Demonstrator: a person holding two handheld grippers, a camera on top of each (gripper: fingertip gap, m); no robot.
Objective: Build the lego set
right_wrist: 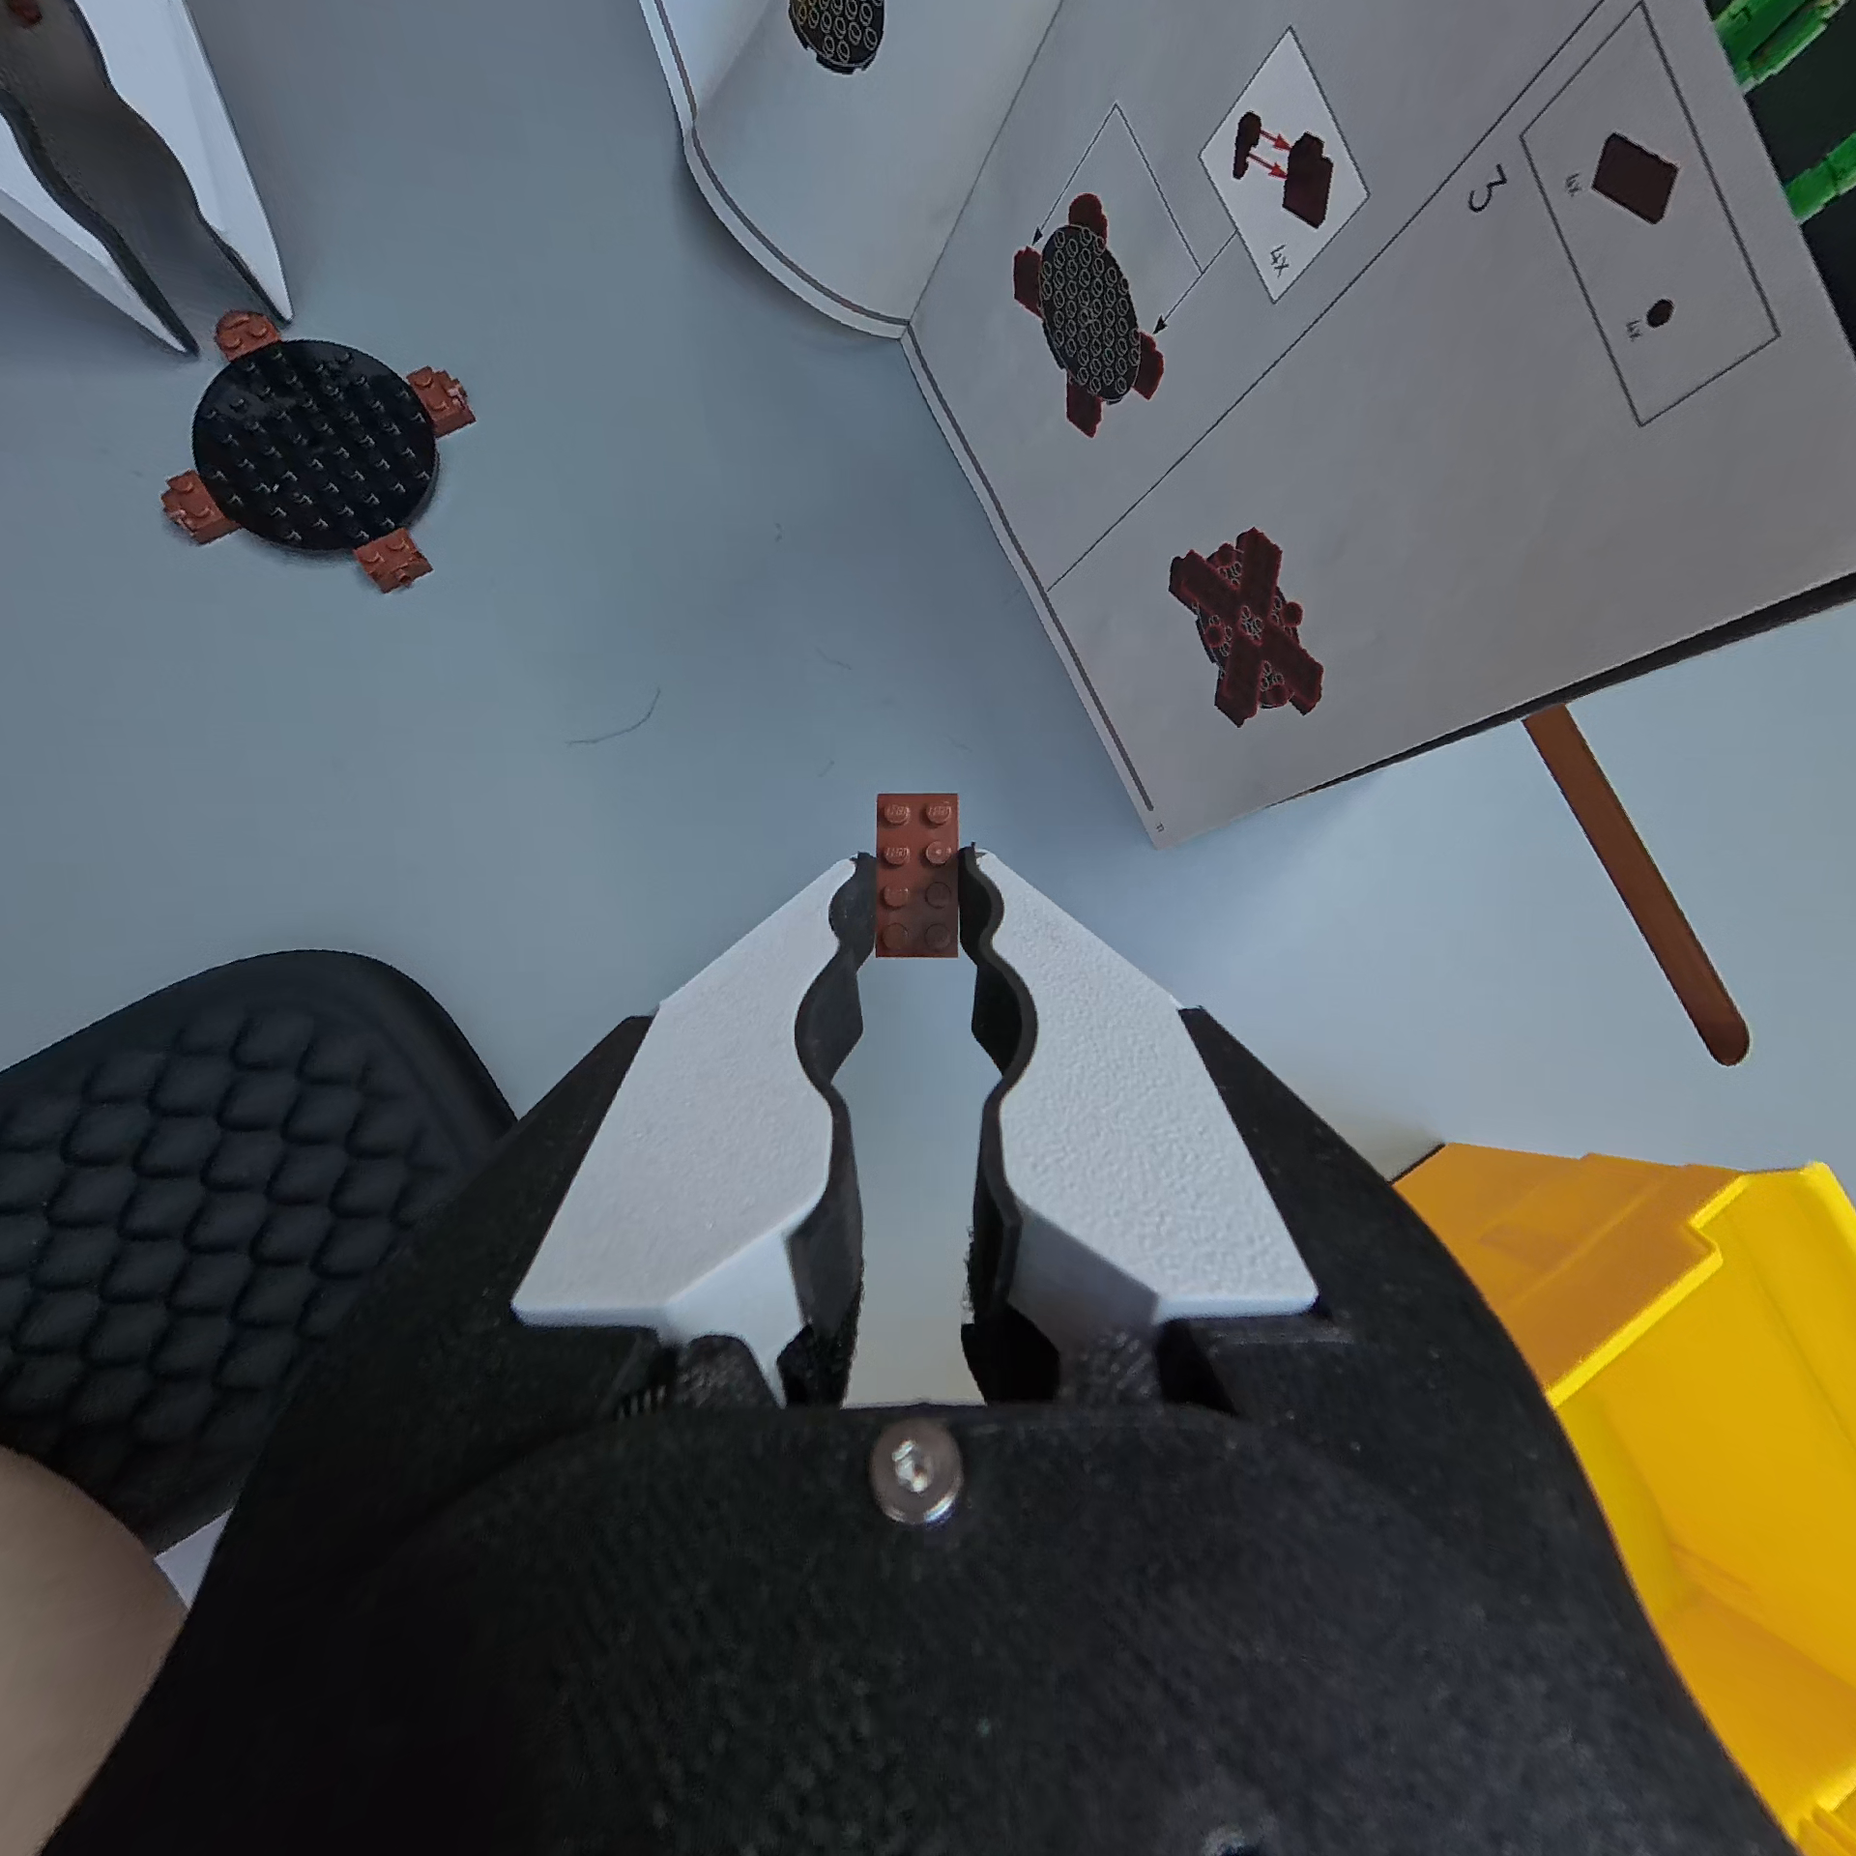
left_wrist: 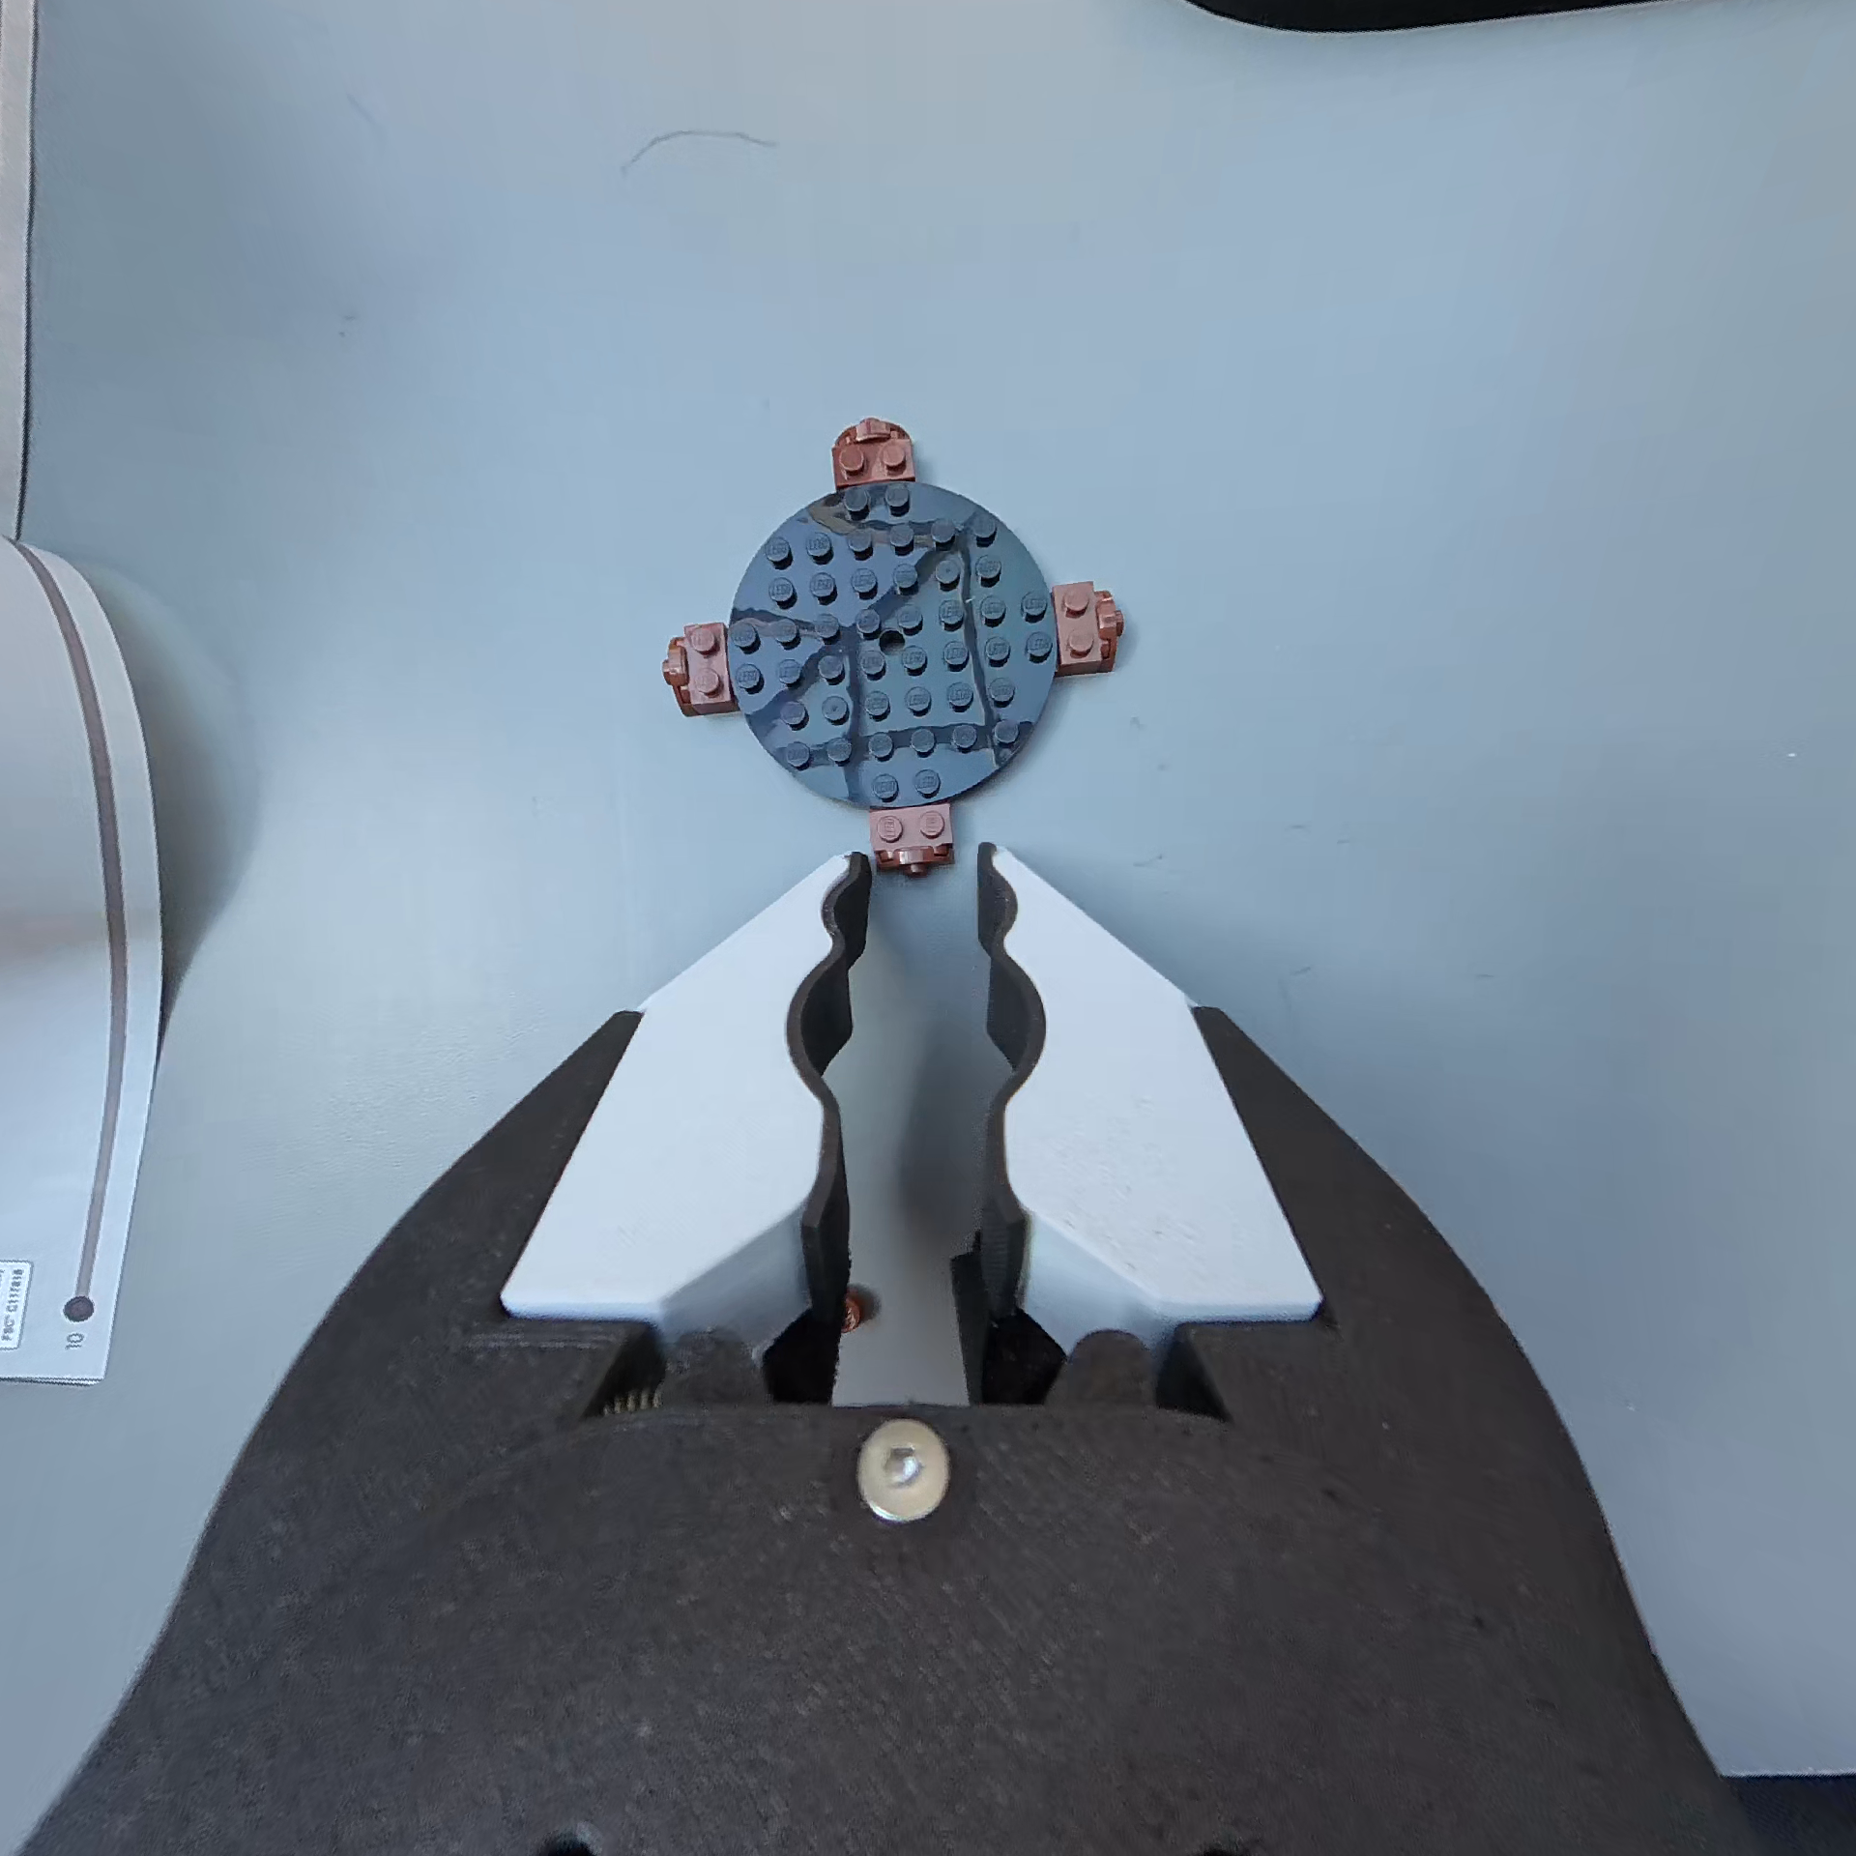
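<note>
A round dark studded plate lies flat on the pale blue table, with reddish-brown bricks clipped at its four sides. My left gripper is open and empty, its tips just short of the nearest side brick. My right gripper is shut on a reddish-brown 2x4 plate, which sticks out forward past the tips over the table. In the right wrist view the round plate sits at the far left, with the left gripper's fingers beside it.
An open instruction booklet lies at the right; its curled page shows at the left in the left wrist view. A yellow bin, a brown stick, green bricks and a black mesh pad surround the work area. My hands' fingertips stand some 25 cm from each other.
</note>
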